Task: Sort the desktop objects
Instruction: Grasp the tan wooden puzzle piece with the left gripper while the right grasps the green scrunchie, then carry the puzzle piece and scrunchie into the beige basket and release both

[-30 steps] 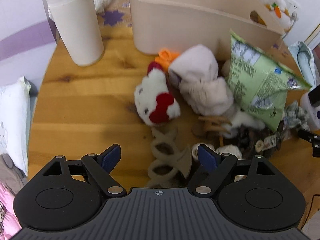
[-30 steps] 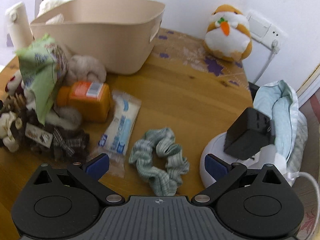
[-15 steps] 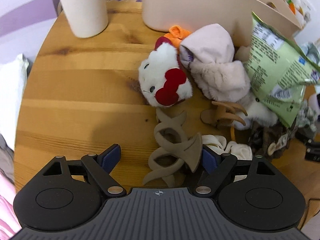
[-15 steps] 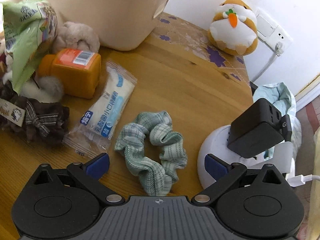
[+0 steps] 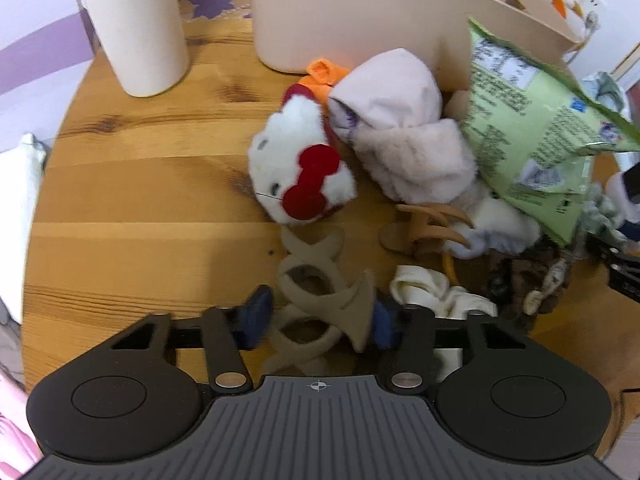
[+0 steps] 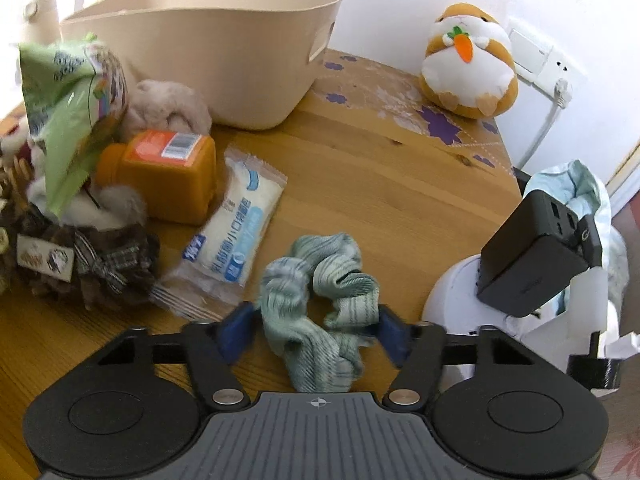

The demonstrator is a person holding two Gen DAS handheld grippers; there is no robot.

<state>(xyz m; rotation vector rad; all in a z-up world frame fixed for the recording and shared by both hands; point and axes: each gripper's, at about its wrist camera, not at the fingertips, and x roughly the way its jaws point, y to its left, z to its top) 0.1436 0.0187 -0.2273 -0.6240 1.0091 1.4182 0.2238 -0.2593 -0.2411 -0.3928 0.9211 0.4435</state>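
In the left wrist view a taupe hair claw (image 5: 320,304) lies on the wooden table (image 5: 132,208) between the blue pads of my left gripper (image 5: 320,318). Its jaws are closing and both pads touch the claw's sides. In the right wrist view a green striped scrunchie (image 6: 320,296) sits bunched between the pads of my right gripper (image 6: 314,332). Those jaws are closing too and squeeze it from both sides. A beige plastic basket (image 6: 224,60), also the basket (image 5: 360,12) in the left view, stands at the back.
A white plush with a red bow (image 5: 300,172), a pink plush (image 5: 400,136), a green snack bag (image 5: 532,120), a tan claw clip (image 5: 428,228) and a cream scrunchie (image 5: 436,292) crowd the left gripper. An orange bottle (image 6: 168,172), sachet (image 6: 236,236), brown bow (image 6: 88,260), hamster plush (image 6: 468,60) and black charger (image 6: 536,264) surround the right.
Both grippers' jaws have come in from wide open. The left now holds the taupe claw between its pads, the right the green scrunchie, which has bunched up. Both cameras sit slightly closer.
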